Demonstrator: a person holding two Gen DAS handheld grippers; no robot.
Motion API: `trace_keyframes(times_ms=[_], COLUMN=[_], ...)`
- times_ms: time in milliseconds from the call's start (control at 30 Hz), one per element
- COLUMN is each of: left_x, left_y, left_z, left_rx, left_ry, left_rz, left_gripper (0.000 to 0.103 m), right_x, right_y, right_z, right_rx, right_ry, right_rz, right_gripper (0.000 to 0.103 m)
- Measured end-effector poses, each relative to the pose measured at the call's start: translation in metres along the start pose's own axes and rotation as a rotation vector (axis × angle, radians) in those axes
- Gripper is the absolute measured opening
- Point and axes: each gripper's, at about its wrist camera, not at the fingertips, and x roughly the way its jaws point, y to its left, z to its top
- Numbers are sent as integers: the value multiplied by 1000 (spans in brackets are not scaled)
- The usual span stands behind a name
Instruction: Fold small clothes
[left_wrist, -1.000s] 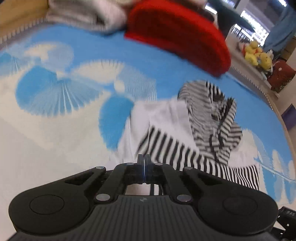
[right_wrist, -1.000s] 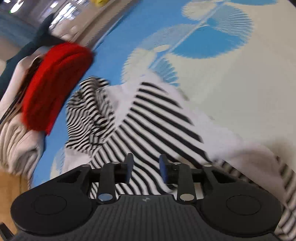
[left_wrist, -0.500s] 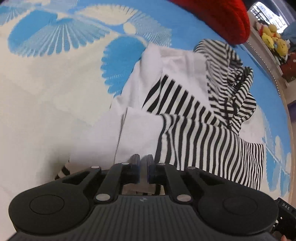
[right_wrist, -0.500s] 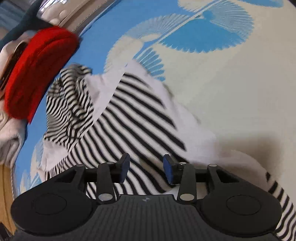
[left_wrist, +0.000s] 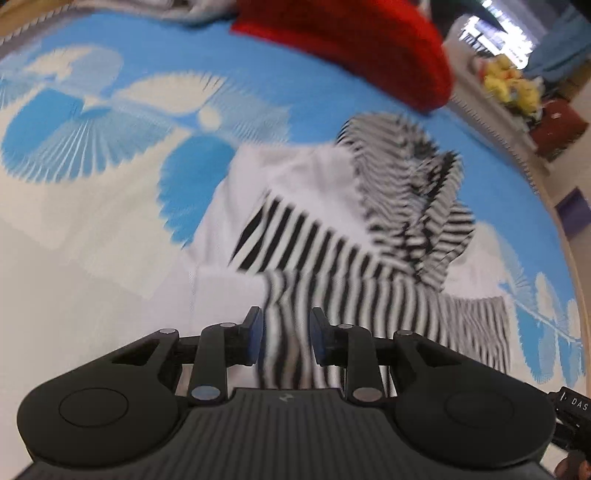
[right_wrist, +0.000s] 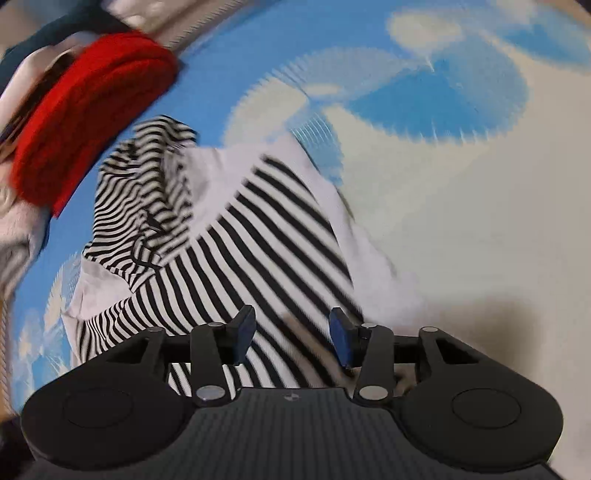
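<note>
So both sets of fingers are parted right now. The left gripper (left_wrist: 286, 341) was pinched tight a second ago and has just been opening; striped cloth shows in the gap, but the pads don't look like they're pressing on it. The right gripper (right_wrist: 291, 338) was already apart and has just been opening wider. Same deal there: stripes under the gap, nothing clamped.

The shirt (right_wrist: 236, 236), black-and-white striped with white panels, lies bunched on the blue-and-cream cover (left_wrist: 92, 236), right under both grippers. Its crumpled hood or sleeve end sits on the side toward the red garment (left_wrist: 351, 48), close to it but seemingly not touching. A white flap is turned over on the shirt's opposite side in the left wrist view. Beyond the red garment there's a pale pile (right_wrist: 14, 229), and some yellow plush toys (left_wrist: 511, 86) well off past the shirt's far corner.

My read: letting go means one fold or drag just got laid down. The shirt is still lumpy, so I'd guess it's early to midway, and a fresh grab on an edge comes next.
</note>
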Motion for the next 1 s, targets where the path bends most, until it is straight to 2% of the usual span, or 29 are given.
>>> trace_keyframes(times_ms=[233, 300, 500, 567, 633, 700, 800, 1000], left_x=[-7, -12, -22, -26, -32, -38, -39, -12], left_y=[-24, -27, -38, -43, -46, -46, -53, -102], left_z=[-2, -3, -3, -2, 0, 5, 19, 81], left_rx=[87, 108, 177, 203, 210, 163, 97, 152], left_ry=[-95, -126, -239, -272, -301, -307, -284, -278], left_rz=[14, 18, 60, 70, 75, 68, 51, 0], left_gripper=[33, 36, 35, 24, 17, 12, 10, 10], right_x=[-22, -25, -33, -36, -39, -41, -43, -47], right_y=[13, 12, 9, 7, 4, 2, -2, -11], right_z=[10, 12, 14, 15, 17, 20, 26, 35], right_rx=[-211, -231, -275, -277, -269, -269, -261, -247], right_ry=[-109, -118, -128, -129, -122, -131, -138, -144], right_rz=[-57, -66, -69, -64, -45, -37, -39, -35], right_gripper=[49, 49, 49, 49, 49, 49, 49, 49])
